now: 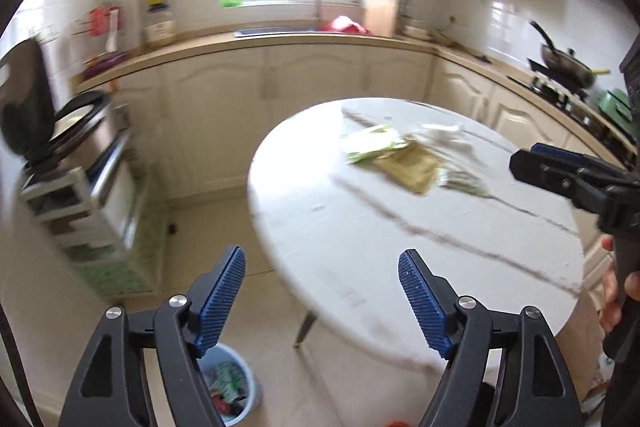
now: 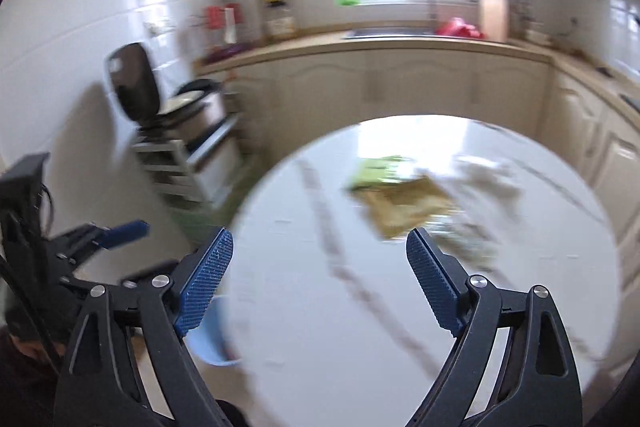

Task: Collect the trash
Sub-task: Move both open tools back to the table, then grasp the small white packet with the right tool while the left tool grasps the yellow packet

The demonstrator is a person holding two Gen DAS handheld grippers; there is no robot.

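A pile of trash lies on the far half of the round white marble table (image 1: 360, 227): a green-and-white wrapper (image 1: 374, 143), a tan flat packet (image 1: 412, 167) and crumpled white paper (image 1: 448, 137). The same pile (image 2: 404, 199) shows blurred in the right wrist view. A light blue bin (image 1: 236, 391) with trash inside stands on the floor under the table's near left edge. My left gripper (image 1: 322, 299) is open and empty above that edge. My right gripper (image 2: 320, 279) is open and empty over the table, short of the pile; it also shows in the left wrist view (image 1: 560, 175).
Cream cabinets and a counter (image 1: 304, 39) run along the back and right walls, with a sink, a red item and a wok on a stove (image 1: 564, 67). A cooker on a white shelf unit (image 1: 76, 163) stands at the left. Table leg (image 1: 304, 327) is near the bin.
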